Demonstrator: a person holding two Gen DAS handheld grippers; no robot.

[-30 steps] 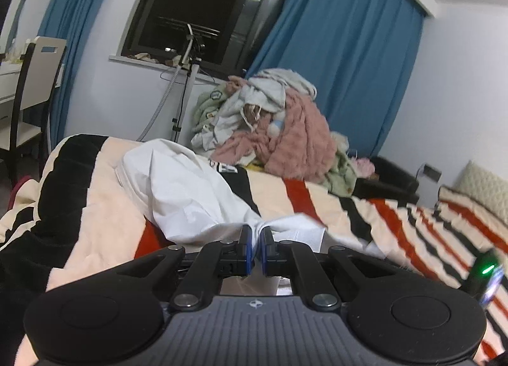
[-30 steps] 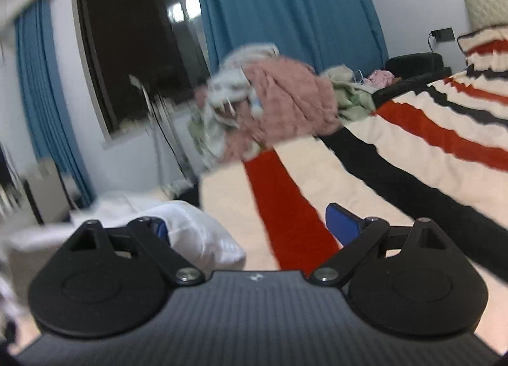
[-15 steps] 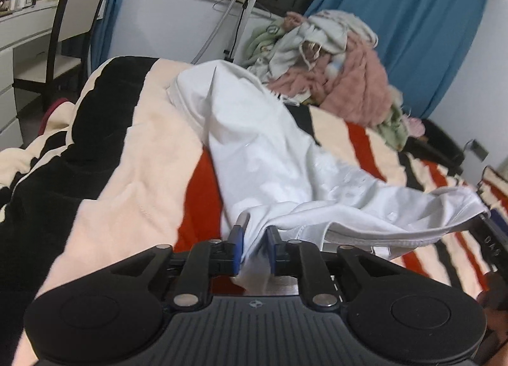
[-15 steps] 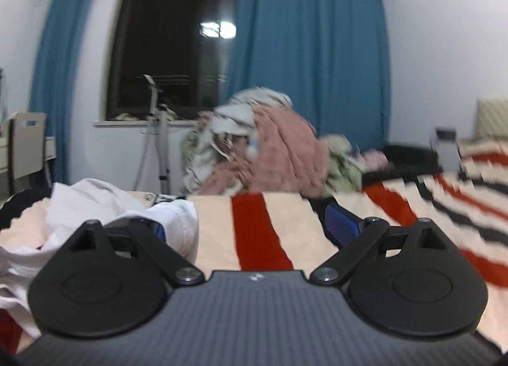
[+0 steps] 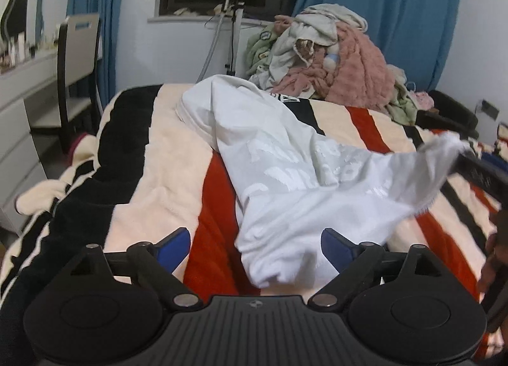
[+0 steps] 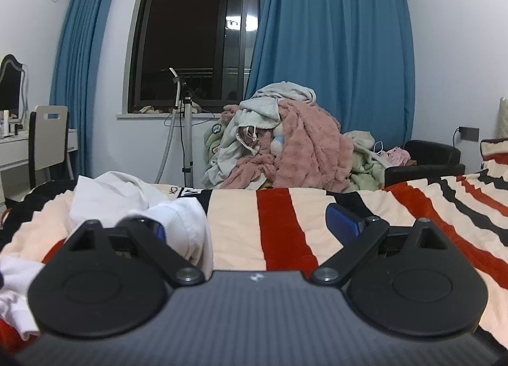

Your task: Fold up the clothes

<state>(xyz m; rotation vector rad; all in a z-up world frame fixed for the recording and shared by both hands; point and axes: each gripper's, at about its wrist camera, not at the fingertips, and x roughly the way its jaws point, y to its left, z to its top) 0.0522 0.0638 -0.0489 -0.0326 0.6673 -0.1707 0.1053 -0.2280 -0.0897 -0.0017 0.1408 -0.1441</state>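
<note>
White garment [image 5: 285,169]: a crumpled white top with pale lettering, lying lengthwise along the striped bed from near its far edge towards the camera. Its near end sags between the fingers of the left gripper. One corner stretches out to the right, lifted off the blanket.

Left gripper [image 5: 255,247]: tilted down at the bed, low over the garment. Its blue-padded fingers [image 5: 173,247] have just been opening and now stand wide apart; cloth lies between them, but neither pad presses on it.

Right gripper [image 6: 257,223]: held nearly level, just above the bed, facing the window. Its fingers are spread wide. A fold of the white garment [image 6: 187,223] drapes over the left finger; nothing is pinched between the two. In the left wrist view, its dark body shows at the right edge, touching the raised corner of cloth.

Hand [image 5: 493,258]: part of a person's hand shows at the right edge of the left wrist view, blurred.

Bed [image 6: 241,223]: covered by a plush blanket striped in cream, red and black.

Laundry pile [image 6: 285,140]: a heap of pink, green and off-white clothes beyond the far side of the bed.

Armchair [image 6: 425,159]: dark, right of the pile, with small pink items on it.

Room: blue curtains [image 6: 333,48] flank a dark window [image 6: 193,36]; a stand [image 6: 185,131] with a hose rises beneath it; a white chair [image 6: 47,137] at left.
</note>
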